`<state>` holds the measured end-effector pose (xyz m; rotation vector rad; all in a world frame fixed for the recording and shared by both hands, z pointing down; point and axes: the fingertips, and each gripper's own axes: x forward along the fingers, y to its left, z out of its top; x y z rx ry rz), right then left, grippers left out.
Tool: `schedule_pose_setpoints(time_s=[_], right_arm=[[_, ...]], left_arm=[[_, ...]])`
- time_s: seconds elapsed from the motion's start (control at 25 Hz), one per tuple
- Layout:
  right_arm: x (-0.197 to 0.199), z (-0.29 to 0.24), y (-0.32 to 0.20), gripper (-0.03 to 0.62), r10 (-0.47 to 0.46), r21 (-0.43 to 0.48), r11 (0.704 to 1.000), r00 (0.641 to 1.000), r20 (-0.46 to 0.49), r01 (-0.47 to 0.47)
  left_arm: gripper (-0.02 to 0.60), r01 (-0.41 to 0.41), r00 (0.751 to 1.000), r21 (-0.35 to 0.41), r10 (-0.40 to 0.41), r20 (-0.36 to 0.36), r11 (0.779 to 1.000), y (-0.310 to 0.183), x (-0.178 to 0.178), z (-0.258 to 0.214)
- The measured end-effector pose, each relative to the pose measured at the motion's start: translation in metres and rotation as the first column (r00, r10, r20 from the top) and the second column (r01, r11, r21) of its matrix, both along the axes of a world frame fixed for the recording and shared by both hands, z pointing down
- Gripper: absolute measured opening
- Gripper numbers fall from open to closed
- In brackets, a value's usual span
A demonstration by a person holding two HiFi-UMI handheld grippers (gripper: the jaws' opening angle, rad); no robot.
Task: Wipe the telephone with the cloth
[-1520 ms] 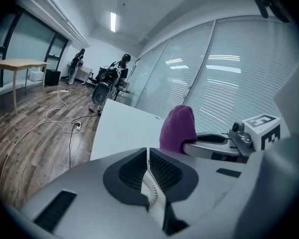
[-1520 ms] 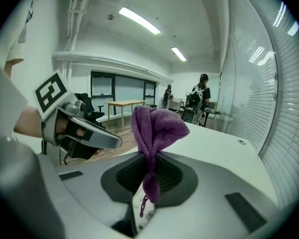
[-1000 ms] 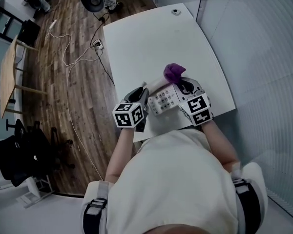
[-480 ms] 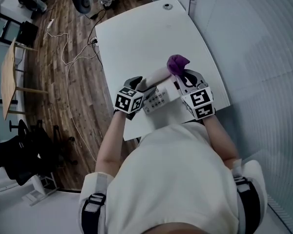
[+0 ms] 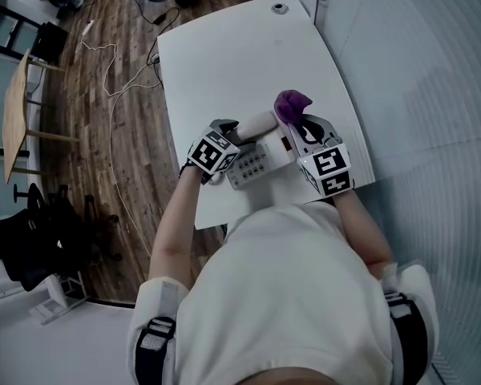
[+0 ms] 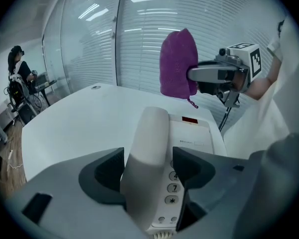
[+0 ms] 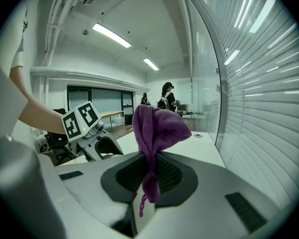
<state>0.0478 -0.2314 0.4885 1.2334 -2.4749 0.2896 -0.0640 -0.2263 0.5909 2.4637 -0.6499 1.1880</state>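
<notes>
I note a white table [image 5: 224,54] set against a glass wall [image 7: 259,83] with blinds. My left gripper [image 6: 149,159] is released and spread wide, its jaws having just been opening. The handset [image 6: 150,128] stands between them, with a gap showing on its right side. It lies along the left of the telephone [image 6: 194,133], near the table's front edge. My right gripper [image 7: 148,171] is clamped on the purple cloth [image 7: 157,126], raised above the telephone's far end, apparently not touching it.

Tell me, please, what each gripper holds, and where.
Right gripper: purple cloth, pinched at its bunched lower part. Left gripper: nothing; jaws just opened around the handset.
</notes>
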Motion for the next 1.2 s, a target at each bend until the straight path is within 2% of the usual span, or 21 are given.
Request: schedule_pose_setpoints(time_s=[0.12, 0.4, 0.64, 0.8, 0.96, 1.08, 1.2], right_arm=[[-0.001, 0.003, -0.005, 0.045, -0.015, 0.006, 1.000, 1.000, 0.001, 0.015], [-0.004, 0.008, -0.007, 0.046, -0.044, 0.016, 0.999, 0.999, 0.008, 0.044], [0.000, 0.005, -0.006, 0.045, -0.048, 0.021, 0.999, 0.999, 0.011, 0.047], [0.002, 0.001, -0.007, 0.045, -0.044, 0.029, 0.999, 0.999, 0.016, 0.043], [0.001, 0.001, -0.006, 0.045, -0.044, 0.037, 0.998, 0.999, 0.020, 0.043], [0.003, 0.000, -0.007, 0.046, -0.045, 0.042, 0.998, 0.999, 0.014, 0.045], [0.004, -0.003, -0.010, 0.046, -0.044, 0.052, 0.998, 0.999, 0.001, 0.044]], left_arm=[[0.310, 0.006, 1.000, 0.001, -0.006, 0.031, 1.000, -0.002, -0.001, 0.008], [0.273, 0.017, 1.000, 0.022, -0.017, 0.024, 1.000, -0.006, -0.002, 0.007], [0.253, 0.008, 0.999, 0.079, -0.011, 0.038, 0.997, -0.005, -0.001, -0.001], [0.244, 0.078, 0.996, 0.058, -0.074, -0.057, 0.995, -0.004, 0.000, -0.017], [0.244, 0.160, 0.975, 0.035, -0.153, -0.163, 0.986, -0.006, -0.005, -0.032], [0.244, 0.233, 0.934, 0.004, -0.223, -0.279, 0.972, -0.006, -0.003, -0.046], [0.242, 0.285, 0.873, -0.048, -0.280, -0.400, 0.957, -0.004, 0.001, -0.063]])
